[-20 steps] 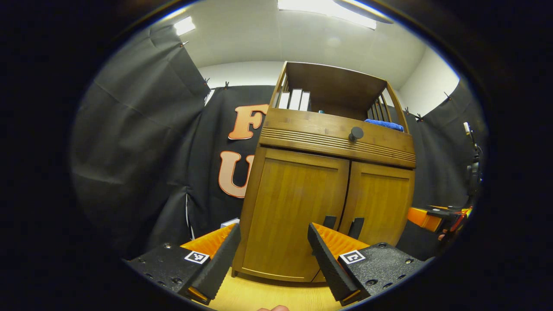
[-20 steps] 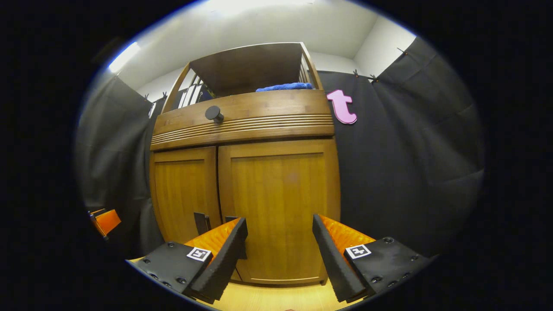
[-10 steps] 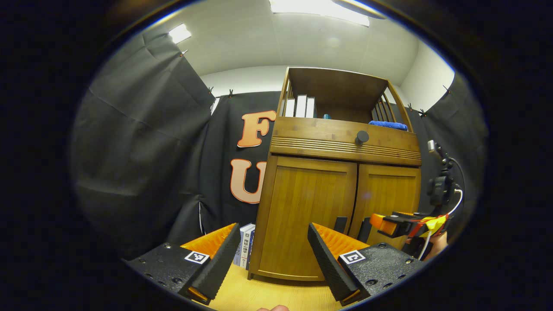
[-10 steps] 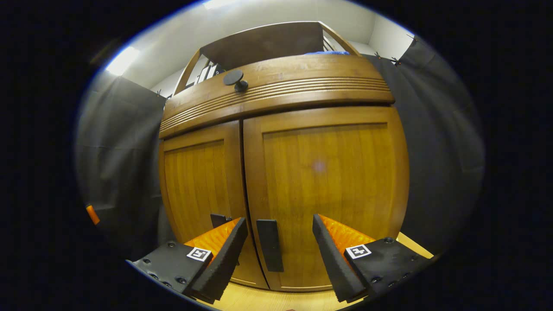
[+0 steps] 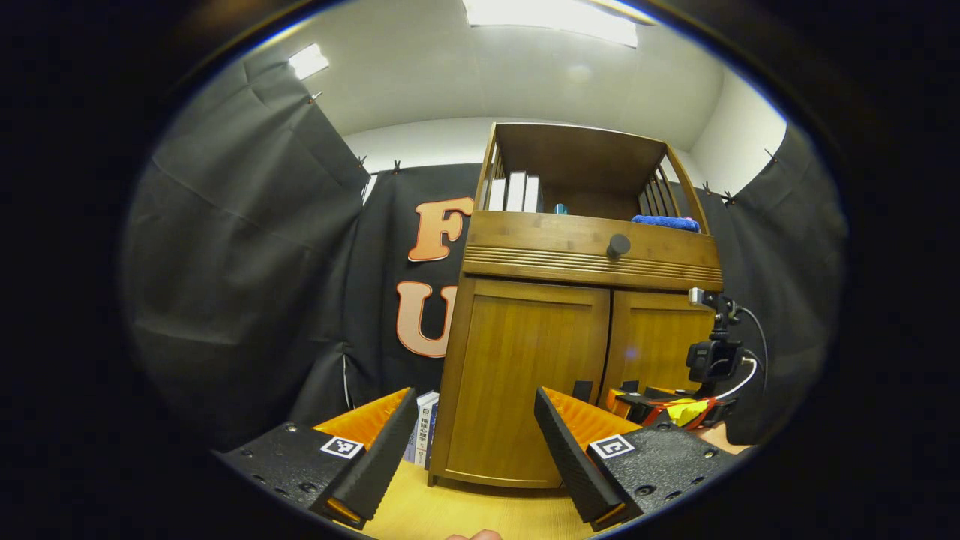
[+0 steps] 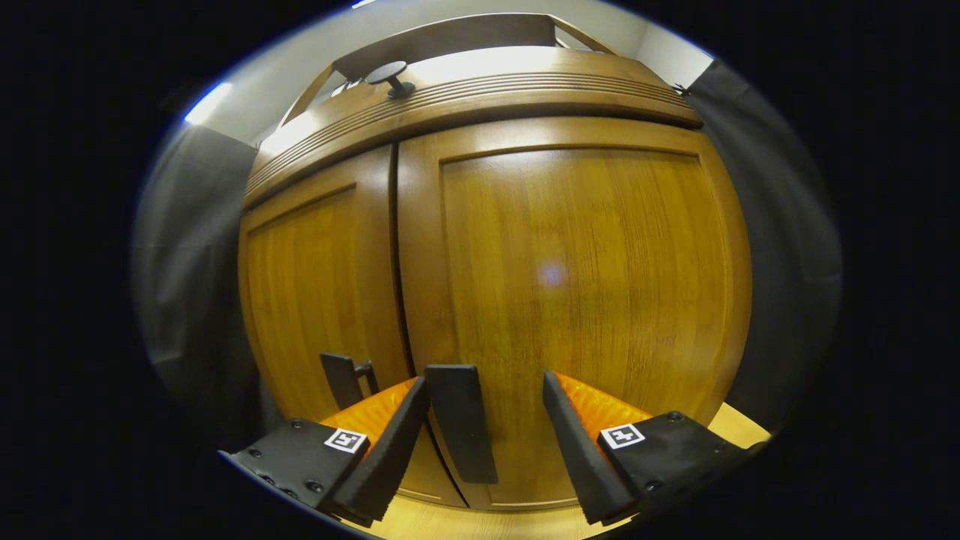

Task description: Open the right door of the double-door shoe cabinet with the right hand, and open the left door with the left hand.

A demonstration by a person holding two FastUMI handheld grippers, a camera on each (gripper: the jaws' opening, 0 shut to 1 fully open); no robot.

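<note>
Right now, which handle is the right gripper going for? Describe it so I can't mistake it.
Start at the wooden shoe cabinet and its two closed lower doors. Low beside the centre seam on the right door hangs a flat black handle, lying between the right gripper's open fingers; its twin sits left of the seam, outside them.

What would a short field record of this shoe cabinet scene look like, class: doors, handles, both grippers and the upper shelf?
Doors: both amber wooden doors closed.
Right door's flat black handle: between the right gripper fingers, not clamped.
Left door's black handle: untouched.
Left gripper: open, back from the wooden shoe cabinet.
Shelf: white books, folded blue cloth.
Drawer: round black knob.
</note>
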